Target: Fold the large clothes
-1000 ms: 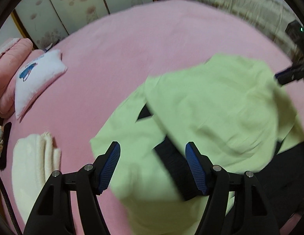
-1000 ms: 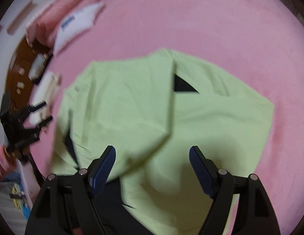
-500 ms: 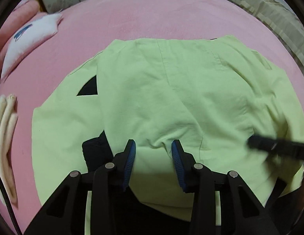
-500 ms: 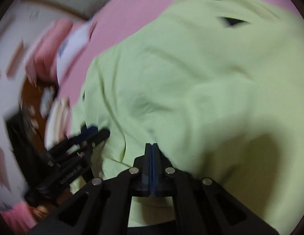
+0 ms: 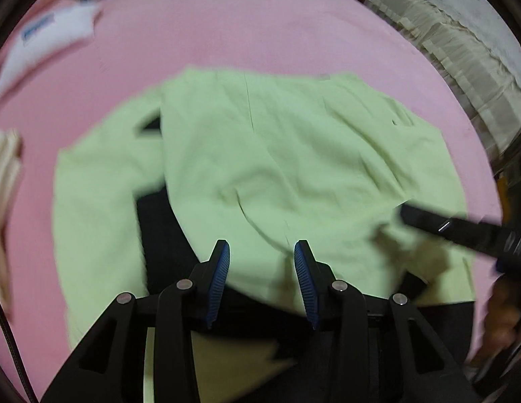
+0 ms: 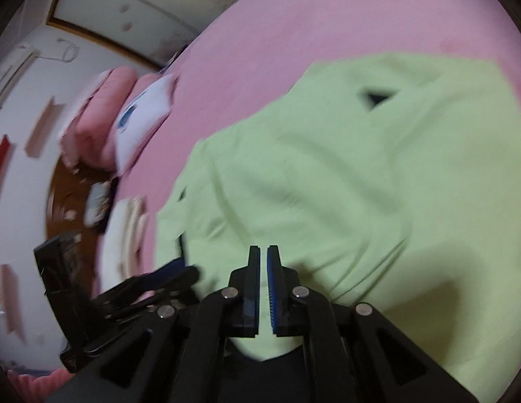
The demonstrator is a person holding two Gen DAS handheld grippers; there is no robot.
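Note:
A large light-green garment (image 5: 277,168) with black inner parts lies spread on the pink bed (image 5: 227,33). My left gripper (image 5: 262,258) hovers over its near edge with the jaws partly open and nothing between them. The right gripper's dark fingers (image 5: 462,228) reach in from the right over the garment's hem. In the right wrist view the garment (image 6: 361,184) fills the right half. My right gripper (image 6: 263,255) sits at its near edge, jaws almost closed with a thin gap; whether cloth is pinched I cannot tell. The left gripper (image 6: 153,285) shows at lower left.
A white pillow (image 5: 42,47) lies at the far left of the bed, also seen in the right wrist view (image 6: 143,117) beside pink bedding (image 6: 92,117). A cream folded cloth (image 5: 3,184) lies at the left edge. A frilled white cover (image 5: 462,50) is at the right.
My left gripper has opened wider and pulled back a little from the garment's edge. My right gripper has gone from fully shut to a thin gap. Both views shifted with motion blur.

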